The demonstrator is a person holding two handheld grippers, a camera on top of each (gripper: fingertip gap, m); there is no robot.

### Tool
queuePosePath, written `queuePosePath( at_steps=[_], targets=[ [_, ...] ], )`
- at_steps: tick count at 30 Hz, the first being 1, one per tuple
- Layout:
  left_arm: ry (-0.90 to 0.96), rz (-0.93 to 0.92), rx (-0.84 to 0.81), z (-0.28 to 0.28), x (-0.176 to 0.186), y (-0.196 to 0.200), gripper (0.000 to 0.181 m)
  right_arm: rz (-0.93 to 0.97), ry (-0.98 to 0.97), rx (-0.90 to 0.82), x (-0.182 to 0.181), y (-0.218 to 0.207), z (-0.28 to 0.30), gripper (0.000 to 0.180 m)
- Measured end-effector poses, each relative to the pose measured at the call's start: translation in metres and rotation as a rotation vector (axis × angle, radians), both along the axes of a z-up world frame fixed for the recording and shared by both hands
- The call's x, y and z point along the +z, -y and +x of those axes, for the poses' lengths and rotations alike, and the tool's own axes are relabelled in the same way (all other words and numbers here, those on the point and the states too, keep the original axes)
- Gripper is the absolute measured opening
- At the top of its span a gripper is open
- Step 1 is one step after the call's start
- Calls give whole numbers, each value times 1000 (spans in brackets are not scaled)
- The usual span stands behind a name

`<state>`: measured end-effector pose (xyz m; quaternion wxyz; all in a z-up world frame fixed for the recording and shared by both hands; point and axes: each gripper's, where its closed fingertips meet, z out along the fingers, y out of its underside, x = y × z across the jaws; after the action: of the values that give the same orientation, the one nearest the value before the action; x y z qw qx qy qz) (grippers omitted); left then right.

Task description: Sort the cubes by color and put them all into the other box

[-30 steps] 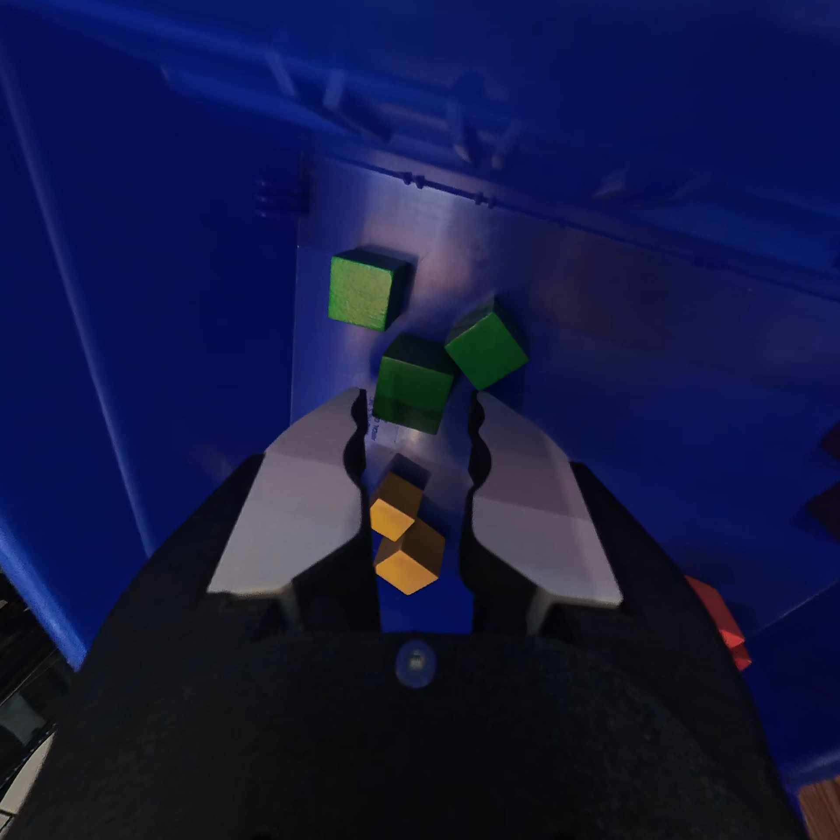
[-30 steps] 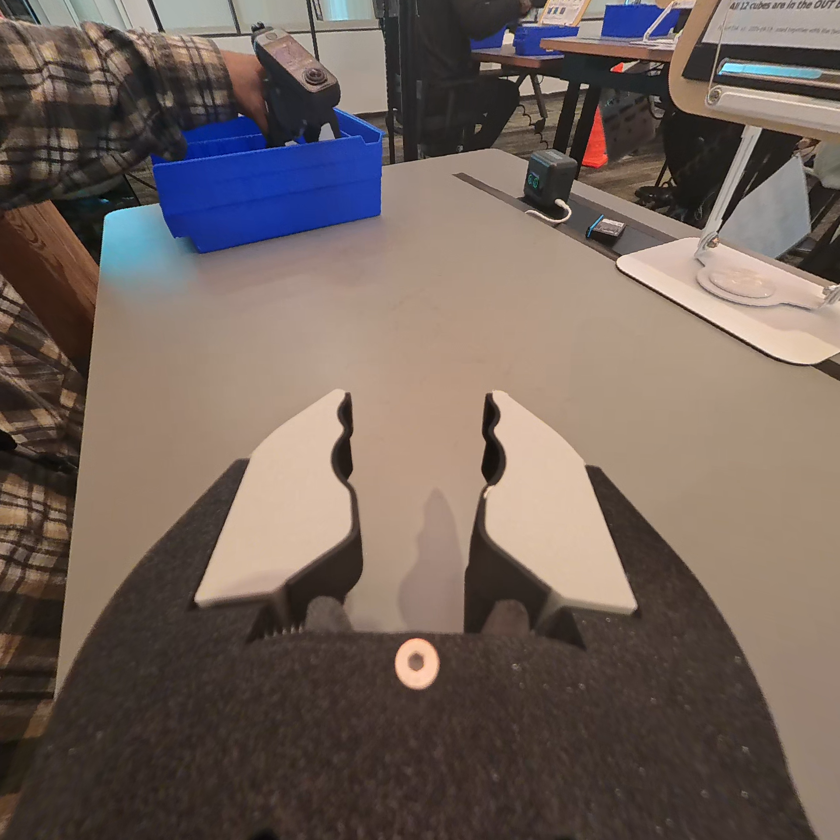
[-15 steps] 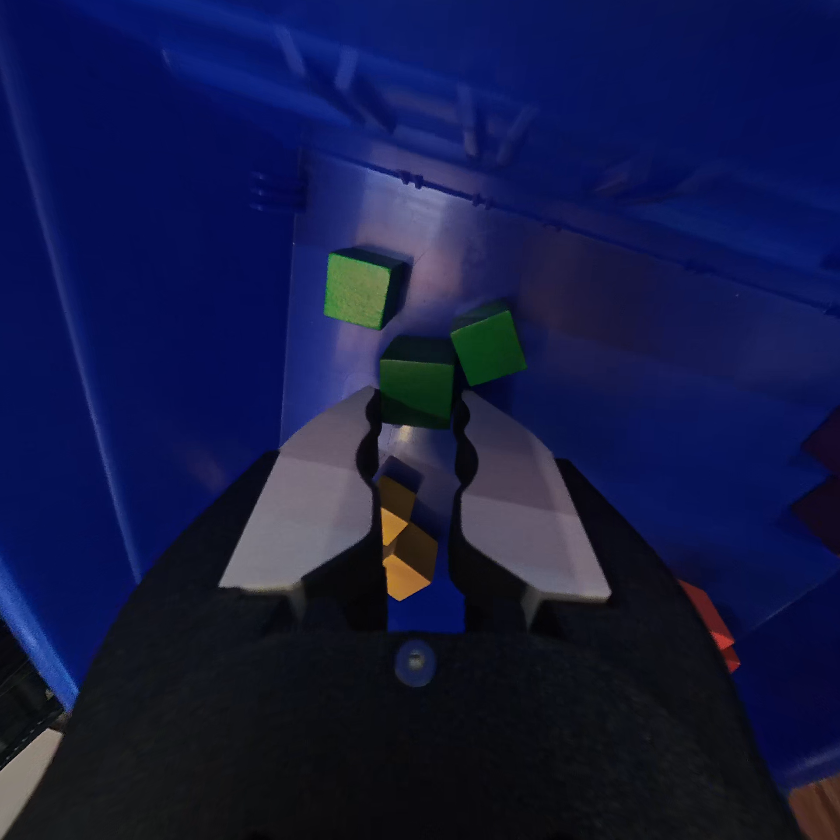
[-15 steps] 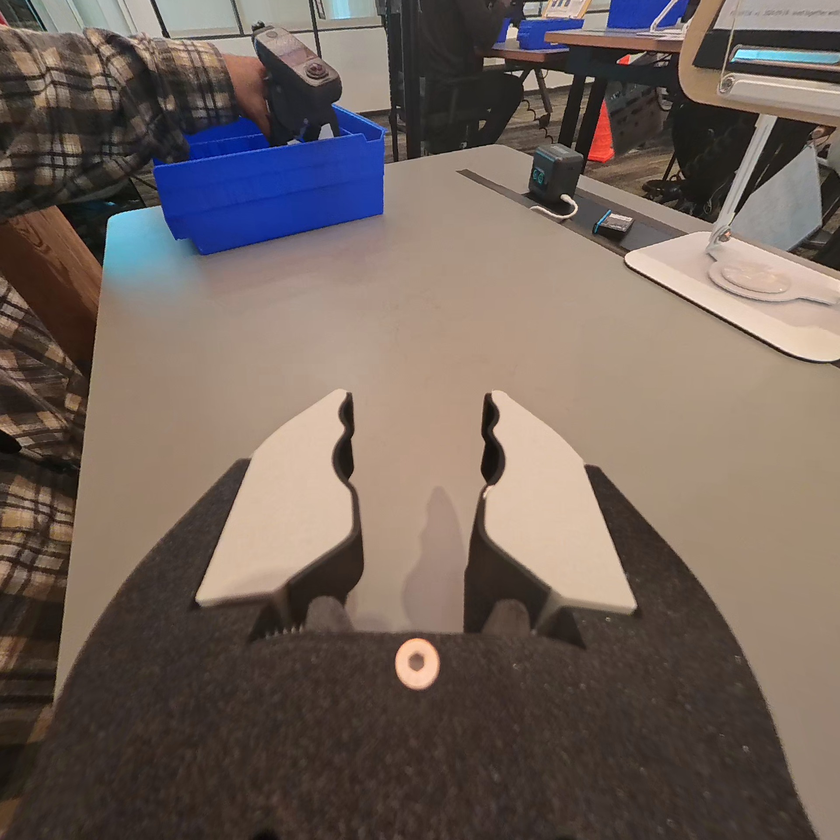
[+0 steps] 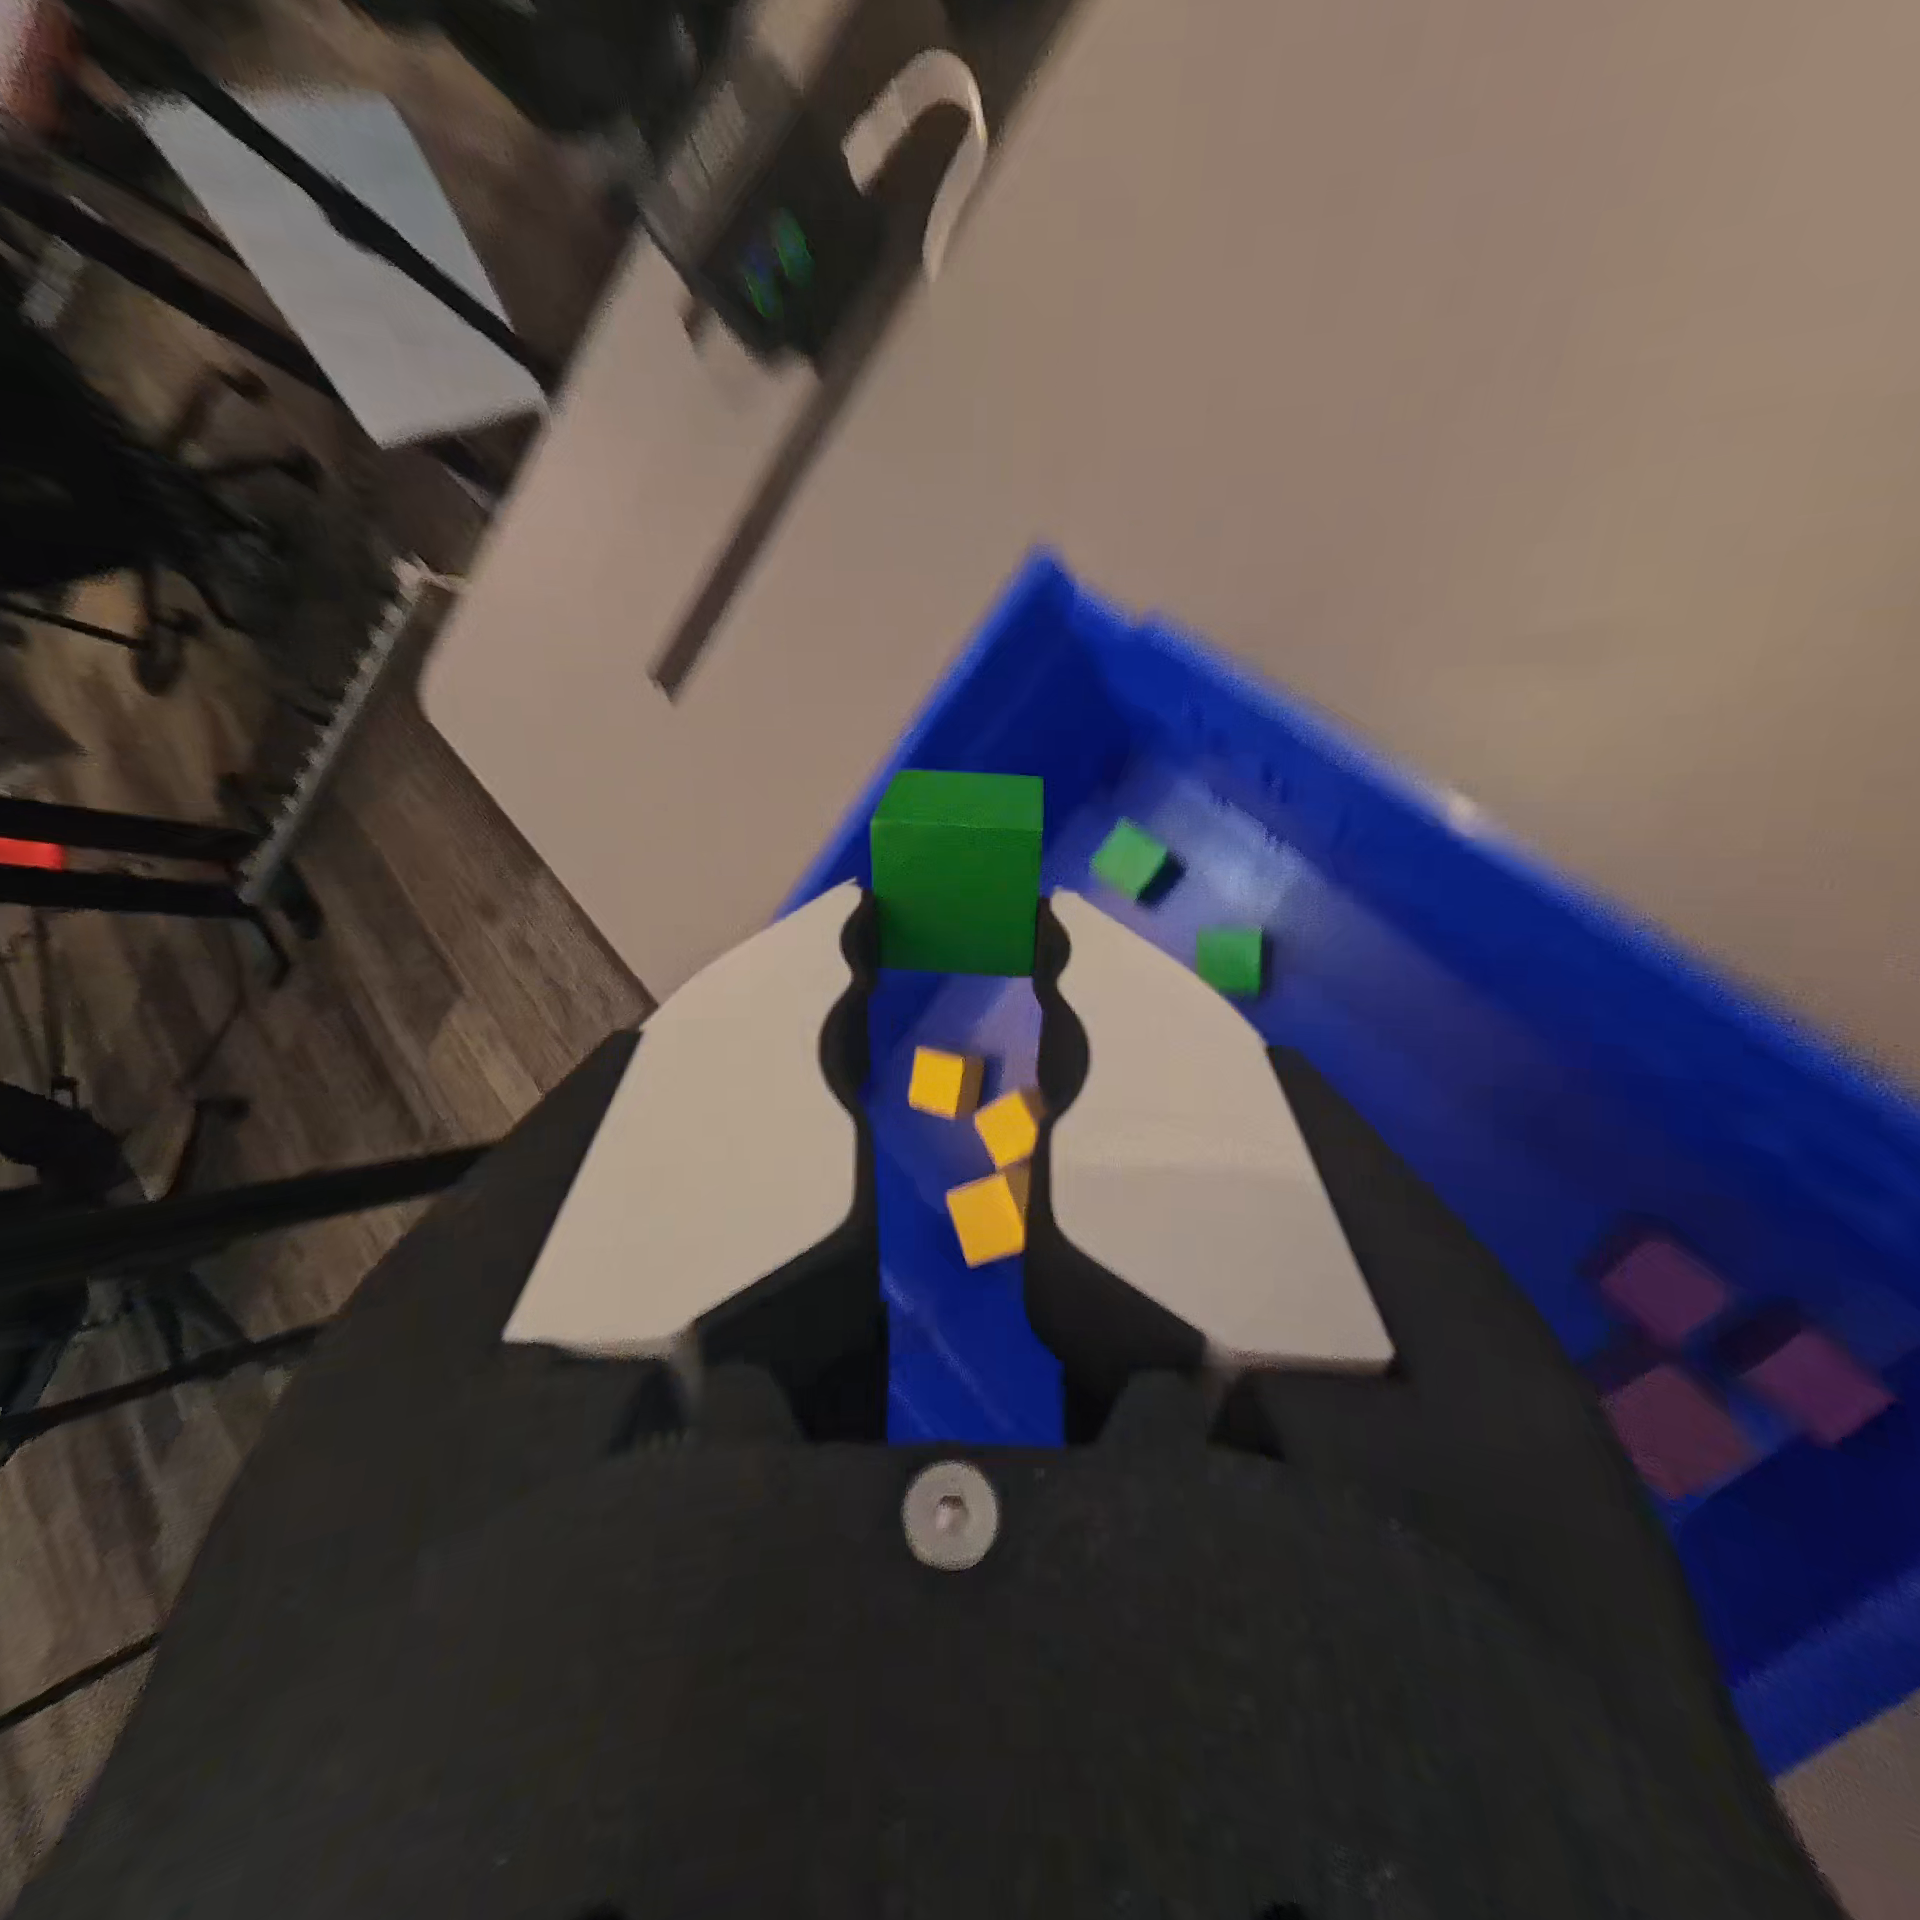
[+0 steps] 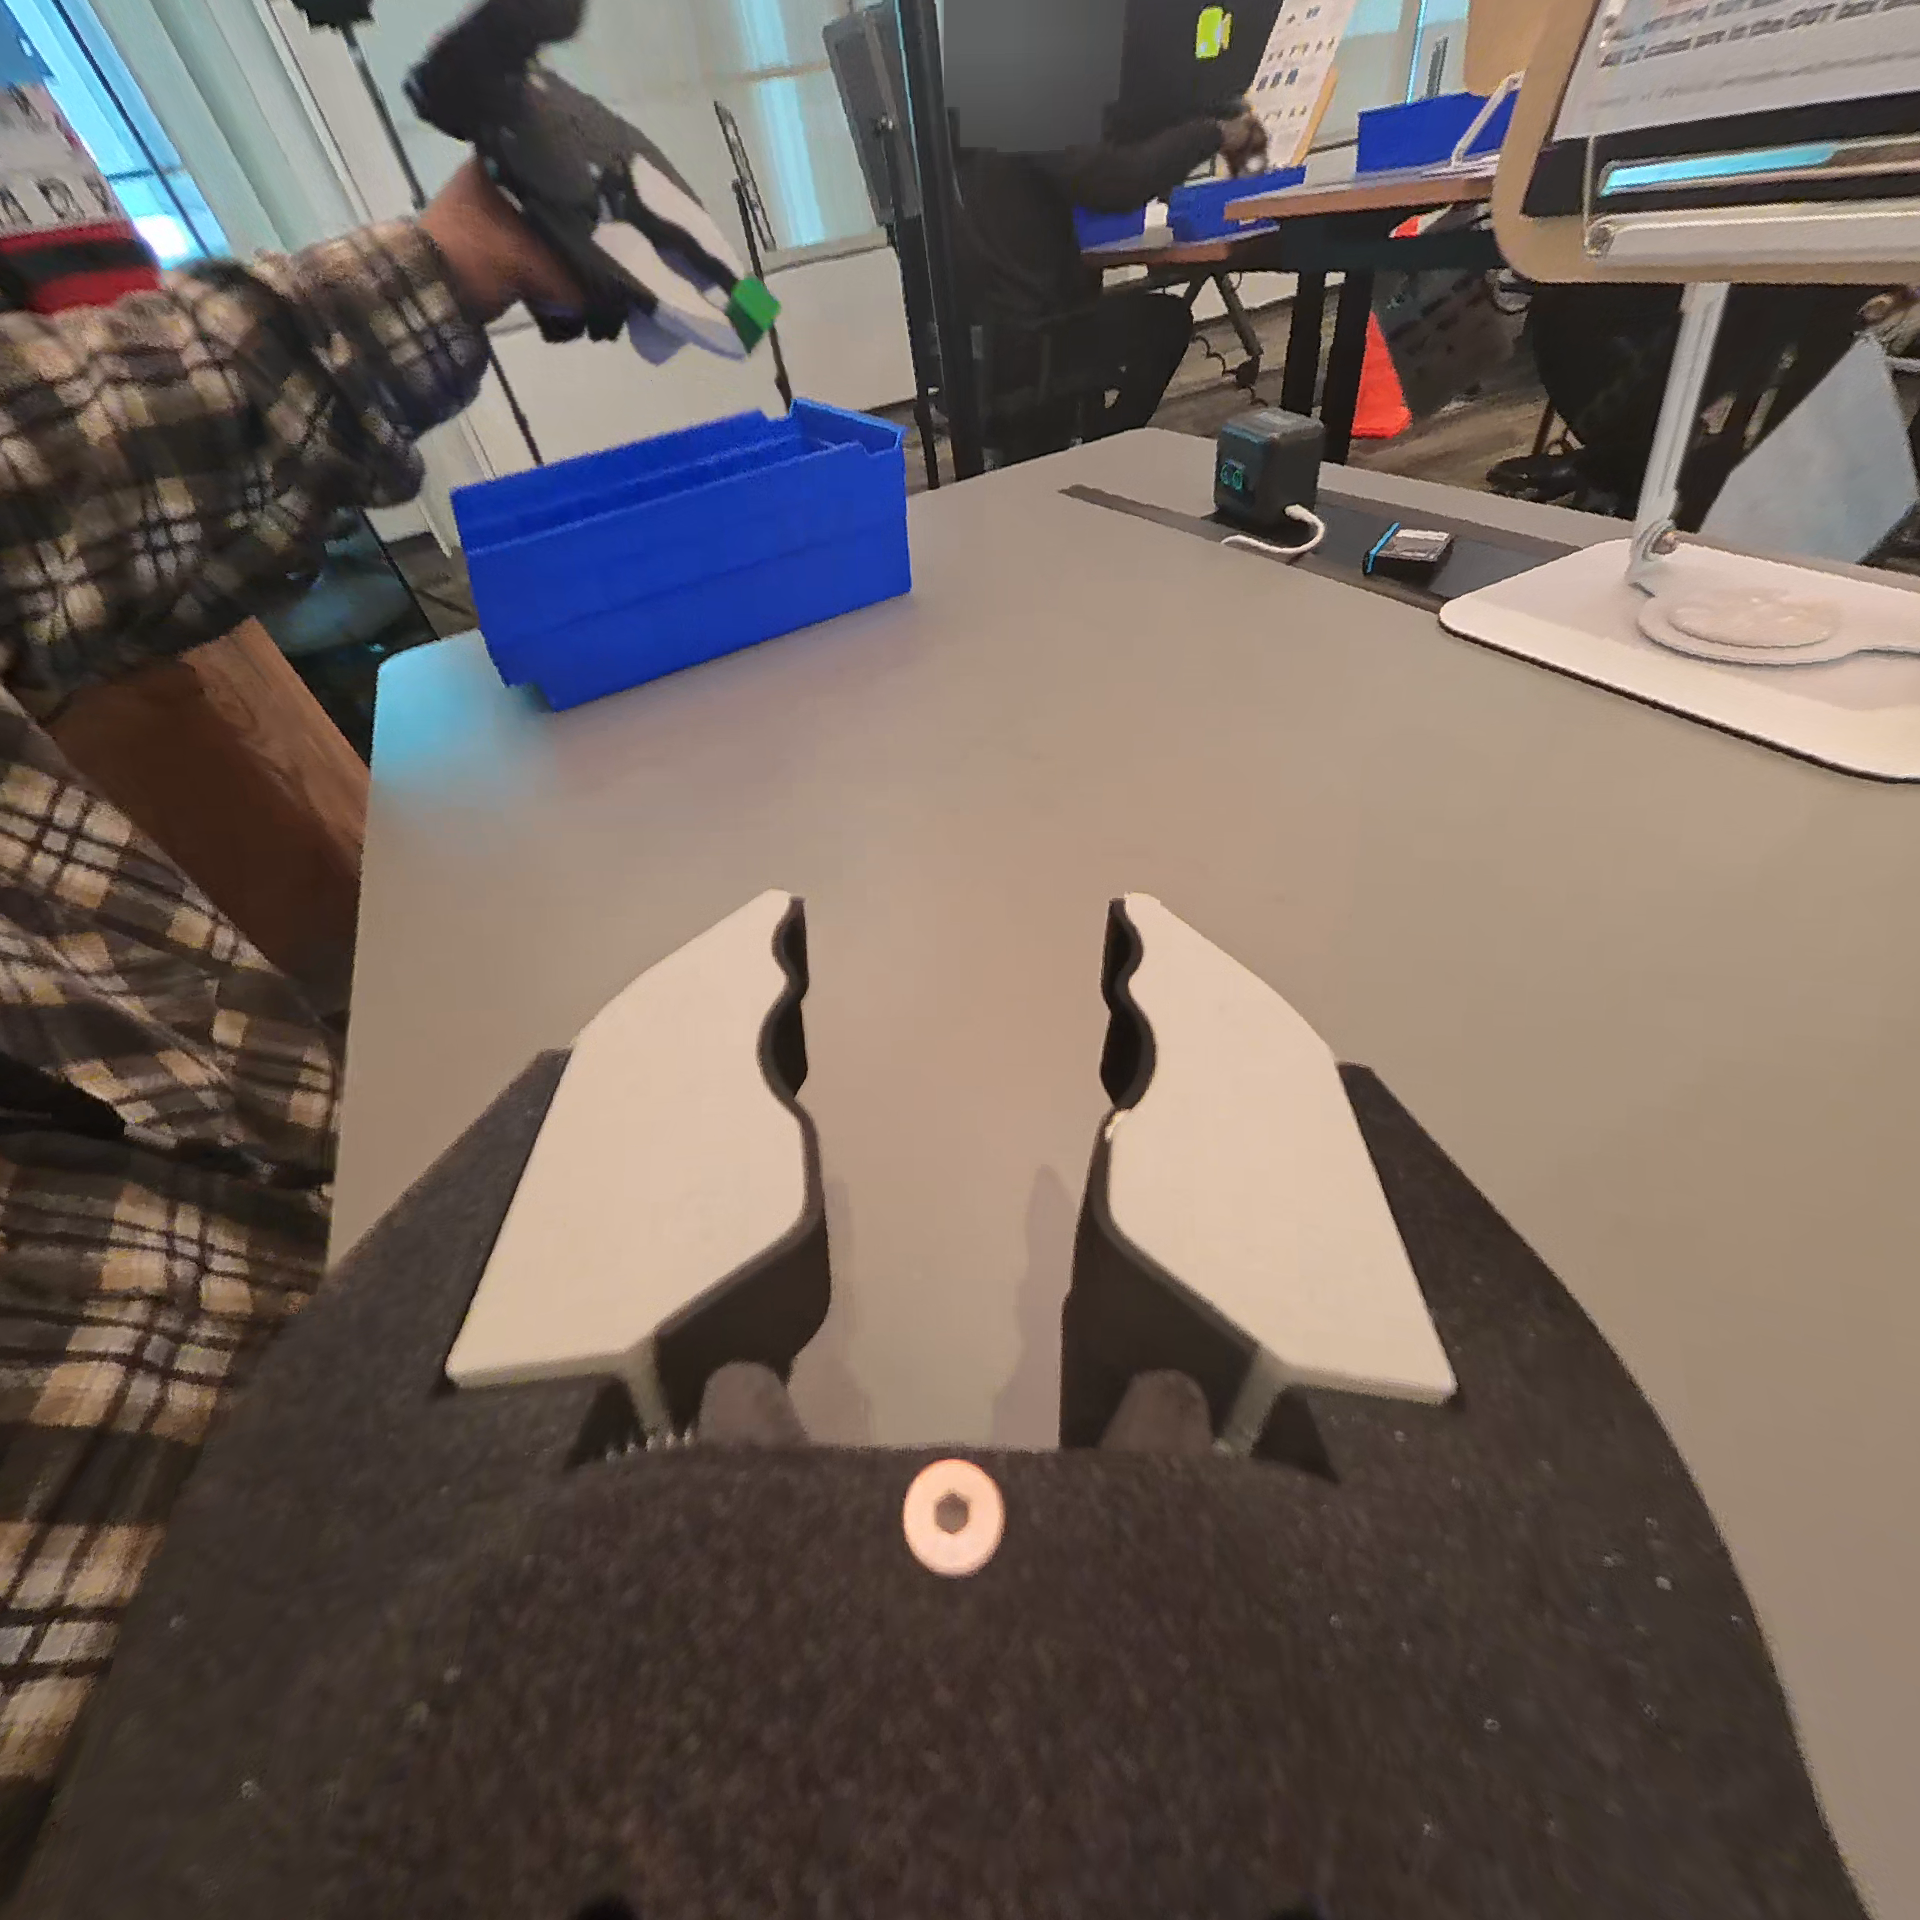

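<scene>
Left wrist view: the left gripper (image 5: 956, 935) holds a green cube (image 5: 956, 878) pinched between its fingertips, well above the blue box (image 5: 1558, 997) on the grey desk (image 5: 1455, 364). Holding it at the very tips keeps the cube visible and, presumably, easy to let go. Below lie two more green cubes (image 5: 1129, 857), three yellow cubes (image 5: 982, 1216) and, apart from them, purple cubes (image 5: 1673, 1423), each colour in its own cluster. The picture is motion-blurred.

Right wrist view: the right gripper (image 6: 954, 909) hovers low over bare desk (image 6: 1143, 748) with its fingers (image 6: 665, 1153) spread wide and nothing between them, apparently idle. Far off, the left gripper (image 6: 717, 307) carries the green cube (image 6: 752, 309) above the blue box (image 6: 686, 551), clear of its rim, probably for transfer. No second box is in view.
</scene>
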<state>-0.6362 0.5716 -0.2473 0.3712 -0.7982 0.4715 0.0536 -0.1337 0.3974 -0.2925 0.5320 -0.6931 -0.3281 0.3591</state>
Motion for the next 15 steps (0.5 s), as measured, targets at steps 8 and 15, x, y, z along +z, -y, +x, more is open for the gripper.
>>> queuePosePath(
  at_steps=[8,15],
  targets=[
    [385,244,-129,145,111,41,28,-82,-69,-6,6,1,10,58],
    [698,324,-425,301,128,89,28,-187,-106,0,21,-5,16,61]
  ],
)
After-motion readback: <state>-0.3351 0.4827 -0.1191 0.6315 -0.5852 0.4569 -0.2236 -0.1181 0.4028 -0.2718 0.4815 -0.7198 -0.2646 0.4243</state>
